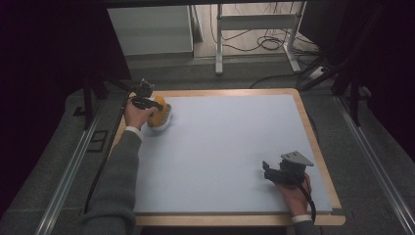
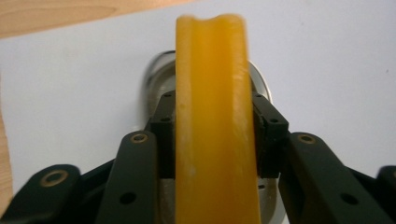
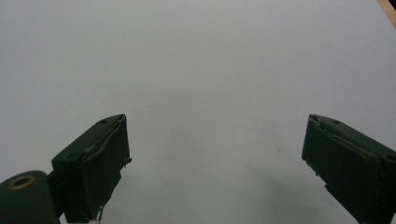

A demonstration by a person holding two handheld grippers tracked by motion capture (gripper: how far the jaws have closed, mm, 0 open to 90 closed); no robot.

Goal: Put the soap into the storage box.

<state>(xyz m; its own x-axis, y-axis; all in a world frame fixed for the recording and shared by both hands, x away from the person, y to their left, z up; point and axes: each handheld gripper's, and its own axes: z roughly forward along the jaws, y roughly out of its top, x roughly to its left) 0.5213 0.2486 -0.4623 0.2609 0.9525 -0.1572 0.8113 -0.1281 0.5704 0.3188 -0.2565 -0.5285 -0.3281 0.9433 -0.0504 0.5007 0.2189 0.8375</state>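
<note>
At the far left corner of the surface point(image 1: 230, 147), the left gripper point(image 1: 152, 104) is clamping its jaws on an orange-yellow block point(image 1: 159, 108). In the left gripper view the block point(image 2: 212, 121) is running straight up between the two black jaws, a smooth waxy slab with a shallow notch in its top edge, and both pads are pressing flat against its sides. The block is sitting over a small white dish point(image 1: 165, 122), whose pale, shiny rim point(image 2: 156, 70) is peeking out on both sides behind the block; whether the block is resting in the dish or hanging just above it cannot be told. The dish is standing on the pale blue-grey mat that covers the surface, close to the bare wooden edge point(image 2: 70, 14) showing at the top of the left gripper view. The person's left hand point(image 1: 134, 115) is wrapping around the gripper's handle, with a grey sleeve point(image 1: 120, 181) running down towards the bottom of the high view.

The right gripper point(image 1: 268, 171) is lying well apart from all this, near the right front corner of the surface, held by the right hand point(image 1: 296, 193). Its jaws are standing wide apart with nothing between them, pointing over bare mat point(image 3: 210, 70) in the right gripper view. A grey three-cornered plate point(image 1: 296, 158) is sitting on top of it.
</note>
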